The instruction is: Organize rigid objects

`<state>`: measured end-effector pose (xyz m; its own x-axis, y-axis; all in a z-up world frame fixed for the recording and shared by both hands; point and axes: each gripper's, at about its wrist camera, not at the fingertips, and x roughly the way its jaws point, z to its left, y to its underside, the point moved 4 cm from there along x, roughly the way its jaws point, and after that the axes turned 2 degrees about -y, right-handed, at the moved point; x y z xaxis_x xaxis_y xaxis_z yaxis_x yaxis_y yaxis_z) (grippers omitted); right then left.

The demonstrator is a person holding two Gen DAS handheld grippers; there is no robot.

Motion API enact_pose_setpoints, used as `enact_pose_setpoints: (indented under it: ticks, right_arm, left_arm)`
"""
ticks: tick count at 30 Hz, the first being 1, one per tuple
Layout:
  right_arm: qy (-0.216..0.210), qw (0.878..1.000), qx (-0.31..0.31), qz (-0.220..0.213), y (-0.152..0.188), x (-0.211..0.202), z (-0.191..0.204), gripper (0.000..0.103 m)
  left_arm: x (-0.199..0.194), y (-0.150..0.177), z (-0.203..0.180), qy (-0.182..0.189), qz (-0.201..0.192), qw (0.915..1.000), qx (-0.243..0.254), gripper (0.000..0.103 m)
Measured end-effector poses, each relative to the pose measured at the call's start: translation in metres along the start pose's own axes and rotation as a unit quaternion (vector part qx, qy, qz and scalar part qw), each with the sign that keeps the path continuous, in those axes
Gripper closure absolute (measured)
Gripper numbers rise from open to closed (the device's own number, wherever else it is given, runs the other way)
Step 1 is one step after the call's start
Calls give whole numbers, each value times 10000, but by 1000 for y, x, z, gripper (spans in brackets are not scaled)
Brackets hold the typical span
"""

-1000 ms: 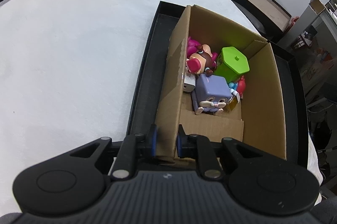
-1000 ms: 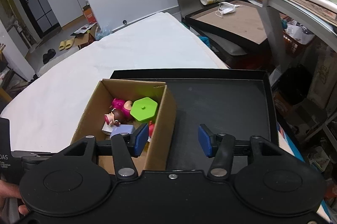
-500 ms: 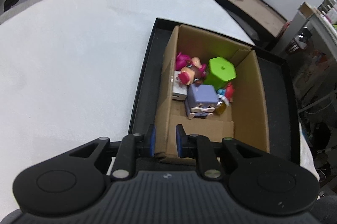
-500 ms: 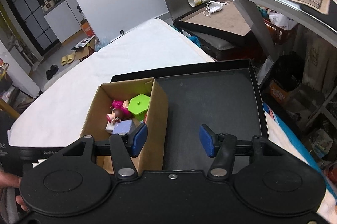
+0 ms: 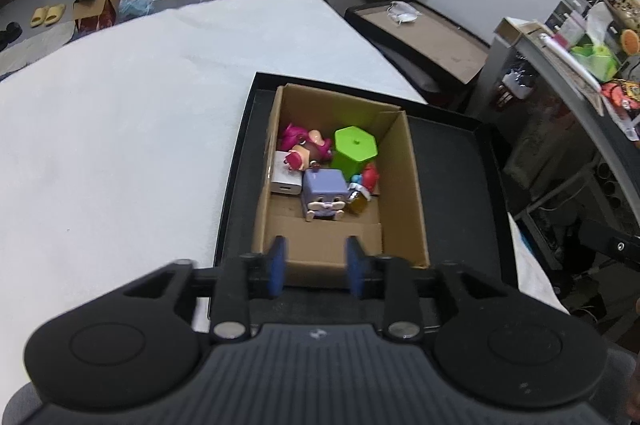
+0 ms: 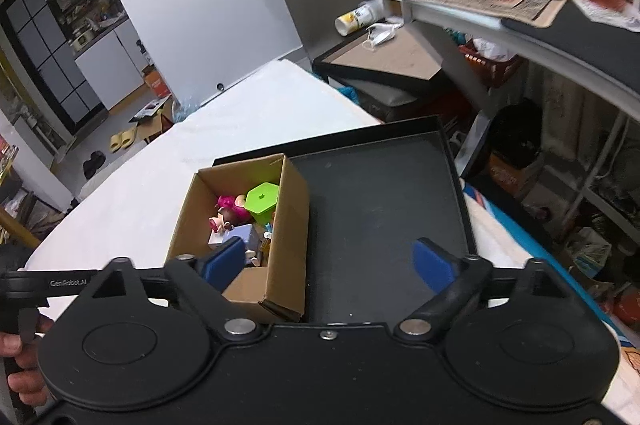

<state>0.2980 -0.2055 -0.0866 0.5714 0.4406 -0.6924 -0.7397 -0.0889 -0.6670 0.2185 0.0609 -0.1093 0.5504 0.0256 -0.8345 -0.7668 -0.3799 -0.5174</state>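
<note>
An open brown cardboard box [image 5: 404,185] is seen standing in the left part of a shallow black tray [image 6: 380,209] on a white-covered table [image 5: 120,145]. Inside are packed a green hexagonal container [image 5: 354,151], a purple cube figure [image 5: 325,194] and a pink doll [image 5: 304,147]. The left gripper [image 5: 316,267] is held partly open, empty, before the box's near wall. The right gripper [image 6: 330,261] is spread wide, empty, above the tray.

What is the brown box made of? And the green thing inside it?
The brown box looks like corrugated cardboard: matte tan walls, folded flaps, raw cut edges. The green thing looks like hard plastic: bright, smooth, slightly glossy, with crisp molded six-sided edges. I can't be fully sure from looks alone.
</note>
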Motion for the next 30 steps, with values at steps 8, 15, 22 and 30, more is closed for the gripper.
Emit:
enact_pose_setpoints:
  ticks: [8,15,22,30]
  right_arm:
    - [44,9998,-6,-186,5,-36,8,0]
    - [249,9993,-58,-274,13,-58,16,0]
    - [352,9984,-192,-401,19,-84,28,0]
    - [437,9970,-279,-576,27,-112,37,0]
  left_arm:
    - [-39,13,-11,115,-277,9993,201,32]
    - [-72,21,-10,99,-500,9983,275,18]
    - [-102,30,-11,57,-719,9967,383,13]
    - [-136,46,-14,73,-971,9941,483,9]
